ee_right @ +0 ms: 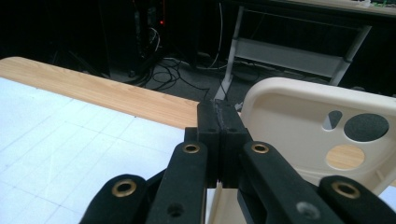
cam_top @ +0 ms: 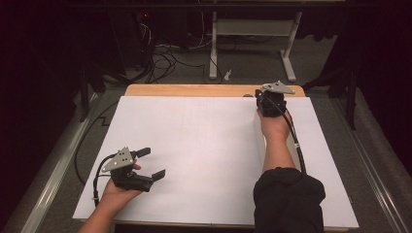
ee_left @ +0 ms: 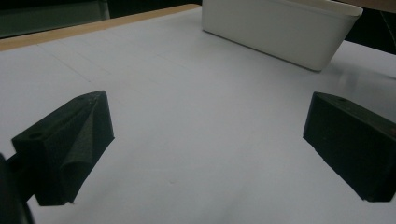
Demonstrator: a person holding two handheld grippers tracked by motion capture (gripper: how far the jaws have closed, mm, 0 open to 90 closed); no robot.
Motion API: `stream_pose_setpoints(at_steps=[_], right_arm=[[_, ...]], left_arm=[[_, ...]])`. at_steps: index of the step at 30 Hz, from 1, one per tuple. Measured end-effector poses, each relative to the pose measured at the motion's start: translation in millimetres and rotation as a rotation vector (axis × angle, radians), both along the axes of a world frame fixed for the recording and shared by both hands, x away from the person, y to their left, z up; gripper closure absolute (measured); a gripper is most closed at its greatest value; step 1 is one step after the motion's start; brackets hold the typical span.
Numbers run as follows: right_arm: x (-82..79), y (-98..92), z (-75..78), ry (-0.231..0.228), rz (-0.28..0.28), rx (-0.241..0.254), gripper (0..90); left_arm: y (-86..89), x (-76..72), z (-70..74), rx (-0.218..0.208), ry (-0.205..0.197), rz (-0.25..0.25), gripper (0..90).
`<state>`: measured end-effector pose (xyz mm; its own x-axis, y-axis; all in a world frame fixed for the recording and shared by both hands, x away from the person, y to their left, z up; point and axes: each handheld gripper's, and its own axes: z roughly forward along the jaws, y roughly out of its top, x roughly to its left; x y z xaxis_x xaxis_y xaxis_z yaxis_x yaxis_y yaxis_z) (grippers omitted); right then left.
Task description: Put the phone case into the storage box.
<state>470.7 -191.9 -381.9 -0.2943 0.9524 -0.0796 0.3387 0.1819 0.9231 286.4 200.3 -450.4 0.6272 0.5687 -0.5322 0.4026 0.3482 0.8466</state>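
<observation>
My left gripper rests near the front left of the white sheet, its jaws wide open with nothing between them. In the left gripper view the left gripper faces bare sheet, and a white rectangular bin stands farther off. My right gripper is at the far right of the sheet, over the far end of that bin, which is hard to tell from the sheet. In the right gripper view the right gripper is shut, jaws pressed together; the bin's holed end wall rises just to its right.
The wooden table edge runs along the far side of the sheet. Beyond it, on the floor, are loose cables and a white table frame. A metal rail runs along the left of the table.
</observation>
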Motion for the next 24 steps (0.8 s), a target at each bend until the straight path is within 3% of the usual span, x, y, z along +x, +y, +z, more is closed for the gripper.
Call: stream_pose_setpoints(at_steps=[24], right_arm=[[-19.5,-8.8,7.3,-0.009,0.015,0.043,90.0]], left_arm=[[-4.4,2.7,-1.9,0.011,0.006,-0.002,2.6]])
